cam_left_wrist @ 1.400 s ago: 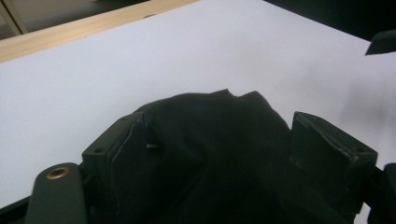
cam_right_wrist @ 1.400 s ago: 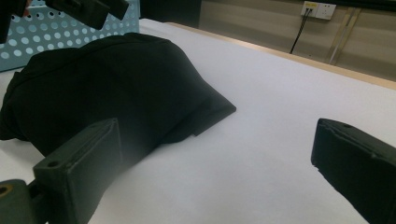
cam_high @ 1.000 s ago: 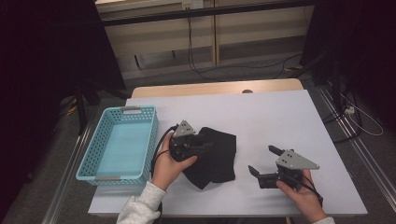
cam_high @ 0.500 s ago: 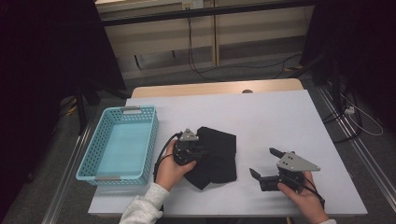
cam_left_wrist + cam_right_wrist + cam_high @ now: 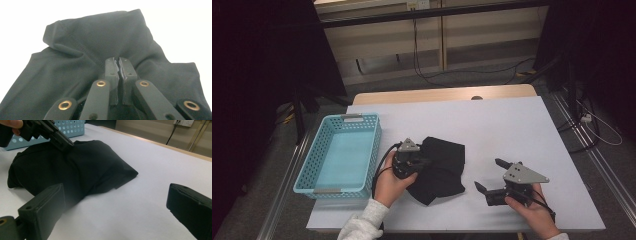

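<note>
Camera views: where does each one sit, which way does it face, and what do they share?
High view: above the person's side, looking forward and down on the white table; both forearms enter from below.
Left gripper view: rides the left gripper, its jaws shut on the black cloth.
Right gripper view: rides the right gripper, jaws open, facing the cloth and blue basket.
All three share the cloth.

Dim, dark-edged high view; overexposed white tabletop [image 5: 175, 30] in left gripper view; near claws blurred.
</note>
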Demonstrator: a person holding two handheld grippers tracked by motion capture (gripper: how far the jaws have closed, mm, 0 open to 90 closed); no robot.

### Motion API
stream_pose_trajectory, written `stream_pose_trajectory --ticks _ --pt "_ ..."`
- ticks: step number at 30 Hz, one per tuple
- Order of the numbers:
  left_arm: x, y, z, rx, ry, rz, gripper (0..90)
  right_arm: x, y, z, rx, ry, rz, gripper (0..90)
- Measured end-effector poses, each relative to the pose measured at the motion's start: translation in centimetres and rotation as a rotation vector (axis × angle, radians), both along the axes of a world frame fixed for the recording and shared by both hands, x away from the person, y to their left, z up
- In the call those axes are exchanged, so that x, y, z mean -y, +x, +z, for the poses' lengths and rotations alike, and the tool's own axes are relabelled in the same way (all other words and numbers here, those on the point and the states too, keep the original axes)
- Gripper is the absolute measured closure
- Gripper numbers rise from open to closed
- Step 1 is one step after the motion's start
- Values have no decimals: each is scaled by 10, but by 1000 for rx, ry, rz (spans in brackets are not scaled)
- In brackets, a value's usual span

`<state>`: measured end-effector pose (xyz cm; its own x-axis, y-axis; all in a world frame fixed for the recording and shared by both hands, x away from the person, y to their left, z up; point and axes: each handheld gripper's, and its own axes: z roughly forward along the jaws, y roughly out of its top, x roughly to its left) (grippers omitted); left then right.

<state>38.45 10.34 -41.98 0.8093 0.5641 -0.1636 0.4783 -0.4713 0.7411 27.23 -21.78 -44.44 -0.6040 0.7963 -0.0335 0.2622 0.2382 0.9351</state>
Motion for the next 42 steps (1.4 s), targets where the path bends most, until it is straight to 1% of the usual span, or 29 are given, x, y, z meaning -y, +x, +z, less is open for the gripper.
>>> stream_pose_trajectory --ticks 1,3,4,6,7,8,12,20,21,29,34,38,42 --pt "-5 2 1 -2 -6 16 864 -1 1 0 0 0 4 16" --pt "-8 3 1 -1 -11 24 864 -2 3 0 -1 0 9 16" --pt "-14 4 3 8 -6 43 864 -2 4 -1 -1 -1 12 16" --pt "-17 6 4 6 -6 50 864 -3 4 -1 -3 -2 16 17" --pt "-20 7 5 0 -20 63 864 -4 5 -1 -2 -5 18 17" --pt "-27 9 6 4 -25 83 863 -5 5 -1 -2 -12 25 17" --pt "-32 9 7 3 -28 100 864 -6 6 -1 0 -8 29 17" --pt "-34 7 8 16 -20 99 863 -8 7 0 1 -10 38 17" --pt "-34 7 7 11 -21 102 863 -8 7 0 1 -10 39 18" --pt "-31 6 6 7 -15 91 863 -8 6 0 4 -9 38 17" --pt "-32 6 6 12 -12 84 863 -8 6 0 5 -12 39 18" --pt "-32 6 7 10 -24 90 860 -9 6 0 6 -14 45 18" --pt "-31 7 7 8 -13 85 861 -9 7 0 5 -11 40 18"
